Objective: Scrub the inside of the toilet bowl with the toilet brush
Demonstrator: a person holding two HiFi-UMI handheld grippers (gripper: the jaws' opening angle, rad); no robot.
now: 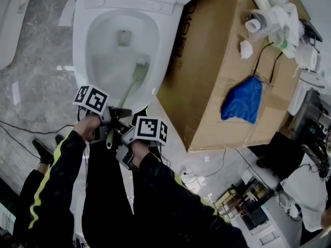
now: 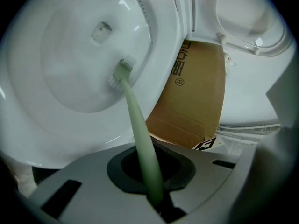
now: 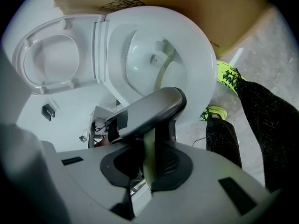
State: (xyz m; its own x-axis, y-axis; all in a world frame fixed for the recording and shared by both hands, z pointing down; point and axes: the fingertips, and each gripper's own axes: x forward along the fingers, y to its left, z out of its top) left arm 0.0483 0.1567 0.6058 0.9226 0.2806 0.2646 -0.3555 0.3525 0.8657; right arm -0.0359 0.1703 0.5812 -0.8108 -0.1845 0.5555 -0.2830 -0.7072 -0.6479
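Above the toilet bowl (image 1: pixel 81 45), my left gripper (image 2: pixel 156 197) and right gripper (image 3: pixel 147 175) both pinch shut on the brush (image 1: pixel 139 70), gripping the end of its slim handle, which looks light and bendy.

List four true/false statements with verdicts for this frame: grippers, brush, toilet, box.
1. Both the left gripper and the right gripper are shut on the handle of the toilet brush. True.
2. The brush lies on the floor beside the toilet. False: the brush head is inside the bowl, against its wall.
3. The toilet is closed. False: the lid is up and the bowl is open.
4. A blue cloth lies on the cardboard box. True.
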